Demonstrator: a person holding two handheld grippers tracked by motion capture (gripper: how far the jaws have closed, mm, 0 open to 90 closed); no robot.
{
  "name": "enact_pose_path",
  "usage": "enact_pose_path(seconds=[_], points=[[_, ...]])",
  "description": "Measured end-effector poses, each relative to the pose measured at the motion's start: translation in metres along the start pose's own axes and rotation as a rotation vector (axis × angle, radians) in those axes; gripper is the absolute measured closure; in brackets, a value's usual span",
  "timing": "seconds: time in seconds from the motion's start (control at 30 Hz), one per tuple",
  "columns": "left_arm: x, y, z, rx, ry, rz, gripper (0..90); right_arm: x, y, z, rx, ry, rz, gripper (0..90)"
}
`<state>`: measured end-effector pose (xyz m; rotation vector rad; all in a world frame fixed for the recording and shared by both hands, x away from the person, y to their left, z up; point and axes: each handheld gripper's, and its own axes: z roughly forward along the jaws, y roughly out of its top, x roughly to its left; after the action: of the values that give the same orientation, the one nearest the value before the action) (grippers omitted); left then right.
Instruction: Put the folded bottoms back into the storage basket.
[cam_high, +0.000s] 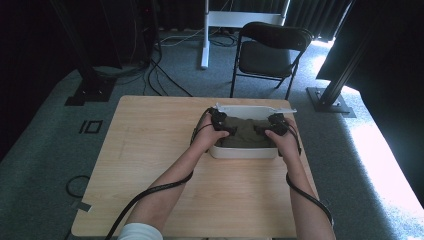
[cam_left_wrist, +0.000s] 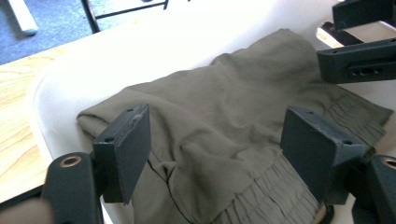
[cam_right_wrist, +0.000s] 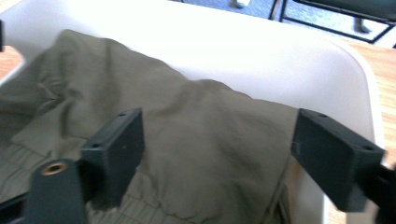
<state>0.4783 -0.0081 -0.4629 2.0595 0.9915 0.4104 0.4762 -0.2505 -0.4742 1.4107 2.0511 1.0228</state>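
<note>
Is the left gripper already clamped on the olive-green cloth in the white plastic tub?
No, the left gripper stands wide open over the olive-green cloth.

Olive cloth (cam_left_wrist: 219, 116) — white tub (cam_left_wrist: 93, 60).

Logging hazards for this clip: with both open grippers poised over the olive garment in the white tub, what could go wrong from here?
1. The left gripper and right gripper are open over the bunched olive garment; closing may catch only a top fold, so it could slip out.
2. The white tub sits near the table edge on the right; lifting cloth that snags could drag or tip it.
3. The grippers face each other closely and might collide.
</note>
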Motion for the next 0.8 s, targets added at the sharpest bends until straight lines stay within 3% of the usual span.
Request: enact_pose_path(seconds=[0.1,0.2,0.3,0.4,0.53,0.8], points=[[0.0,-0.003,-0.003,-0.012,-0.006,0.025,24.1,0.004,0.001,-0.003,-0.015,0.049,-0.015,13.9],[0.0,-0.007,-0.008,-0.019,-0.008,0.042,23.1,0.009,0.001,-0.006,-0.017,0.062,-0.047,14.7],[0.0,-0.01,-0.013,-0.021,-0.031,0.04,20.2,0.013,0.001,-0.01,-0.025,0.107,-0.047,17.3],[0.0,-0.011,-0.018,-0.042,-0.039,0.028,20.2,0.017,0.0,-0.012,-0.039,0.109,-0.061,13.8],[-0.001,-0.012,-0.025,-0.058,-0.044,0.009,19.9,0.021,-0.001,-0.017,-0.084,0.105,-0.036,13.5],[0.001,-0.015,-0.039,-0.074,-0.039,0.021,18.3,0.023,-0.004,-0.027,-0.14,0.073,-0.001,12.5]])
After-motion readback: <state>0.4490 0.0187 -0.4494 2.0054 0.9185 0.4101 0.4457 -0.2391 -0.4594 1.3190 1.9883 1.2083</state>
